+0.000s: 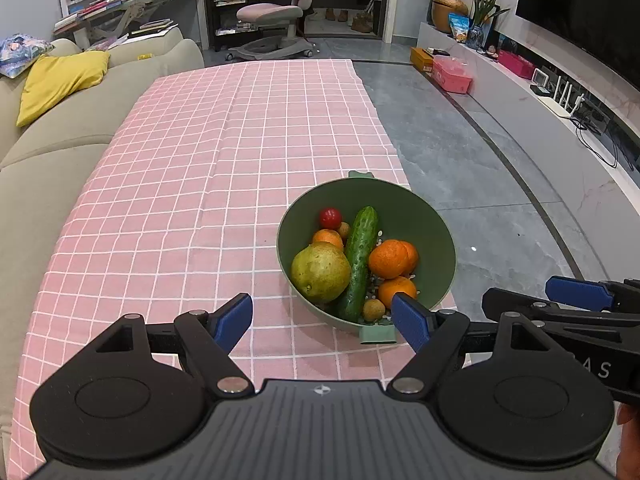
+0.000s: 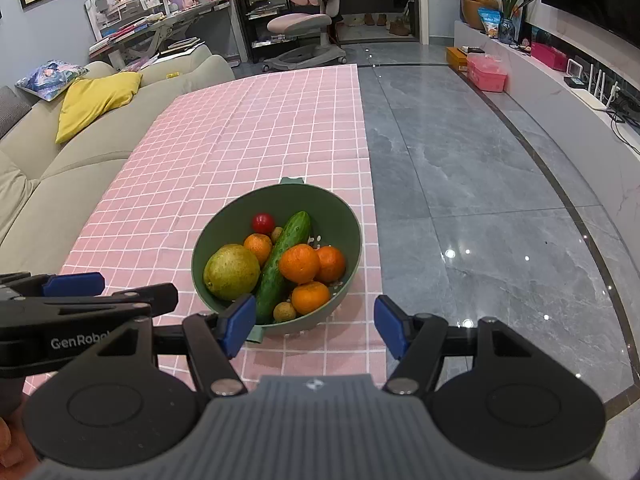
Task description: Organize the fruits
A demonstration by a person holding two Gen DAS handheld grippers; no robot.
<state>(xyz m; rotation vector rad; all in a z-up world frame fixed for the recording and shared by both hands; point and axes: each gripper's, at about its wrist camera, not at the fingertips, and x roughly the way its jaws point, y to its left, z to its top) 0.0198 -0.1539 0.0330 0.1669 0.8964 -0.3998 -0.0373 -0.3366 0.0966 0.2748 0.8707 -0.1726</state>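
Green bowl (image 2: 340, 216) heaped with fruits (image 2: 299, 263); left gripper (image 1: 322, 322), right gripper (image 2: 316, 322) spread, empty.

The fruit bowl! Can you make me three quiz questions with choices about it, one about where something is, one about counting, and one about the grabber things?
1. Where is the cucumber?
A. On the sofa
B. In the green bowl
C. On the floor

2. How many oranges are in the bowl?
A. One
B. Four
C. Nine

3. What is the right gripper doing?
A. Squeezing the pear
B. Lifting the bowl
C. Open, holding nothing

Answers: 1 B, the cucumber lies across the middle of the bowl. 2 B, four oranges show around the cucumber. 3 C, its blue fingers stand apart with only tablecloth and bowl rim behind them.
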